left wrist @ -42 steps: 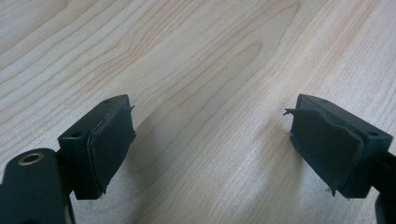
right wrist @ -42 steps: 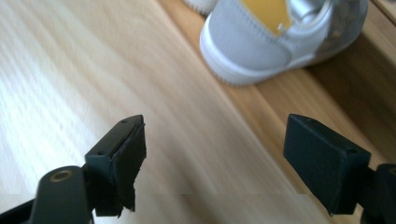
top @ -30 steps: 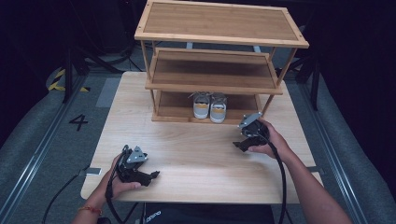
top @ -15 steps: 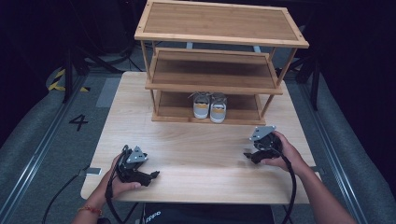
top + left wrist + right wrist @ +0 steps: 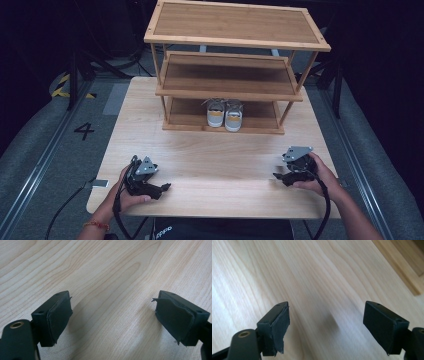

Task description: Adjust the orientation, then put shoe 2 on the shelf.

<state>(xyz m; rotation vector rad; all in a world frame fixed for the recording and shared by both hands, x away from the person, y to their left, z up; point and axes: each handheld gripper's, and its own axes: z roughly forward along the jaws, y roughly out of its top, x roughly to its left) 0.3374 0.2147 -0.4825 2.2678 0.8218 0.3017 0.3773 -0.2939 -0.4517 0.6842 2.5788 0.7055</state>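
Here | left gripper [image 5: 112, 317], right gripper [image 5: 325, 325] — jaws spread, empty | high view — shoes [image 5: 224, 113] on rack [image 5: 235, 40]

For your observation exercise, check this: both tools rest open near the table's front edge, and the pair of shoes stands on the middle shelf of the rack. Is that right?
Not quite. The high view shows the pair of shoes on the bottom shelf of the rack, not the middle one. The left tool and right tool are open near the table front edge, as stated.
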